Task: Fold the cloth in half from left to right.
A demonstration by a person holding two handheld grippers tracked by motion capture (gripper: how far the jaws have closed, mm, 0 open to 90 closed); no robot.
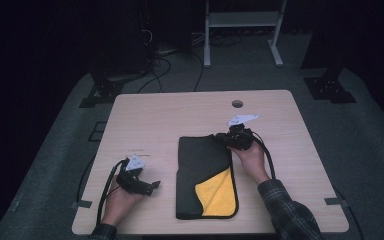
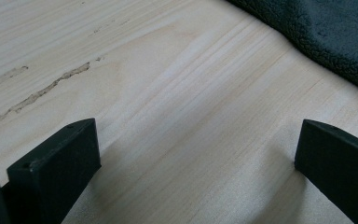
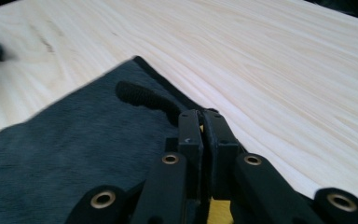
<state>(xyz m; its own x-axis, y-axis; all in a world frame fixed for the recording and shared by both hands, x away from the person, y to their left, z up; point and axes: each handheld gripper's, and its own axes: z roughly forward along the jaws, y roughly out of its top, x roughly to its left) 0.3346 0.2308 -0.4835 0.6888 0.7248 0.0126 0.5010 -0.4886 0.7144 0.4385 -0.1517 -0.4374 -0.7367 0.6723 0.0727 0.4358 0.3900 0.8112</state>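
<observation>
Pinching the dark cloth's [image 1: 203, 167] upper right corner in the right gripper's [image 1: 228, 136] closed jaws, long axis running down-frame, left gripper [image 1: 156, 185] idling spread apart.

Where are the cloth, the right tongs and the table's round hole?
cloth [image 1: 202, 160], high view, dark top layer
right tongs [image 3: 203, 122], right gripper view, shut tips at the cloth's edge
round hole [image 1: 237, 104], high view, its centre

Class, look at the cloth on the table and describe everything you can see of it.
The cloth is a dark grey, fleecy towel with a yellow underside, lying folded flat on the wooden table. Its near right corner is turned back, baring a yellow triangle. A dark binding edges it. At its far right corner, the right tool is shut on the fabric. The left tool stands open beside it, apart.
</observation>
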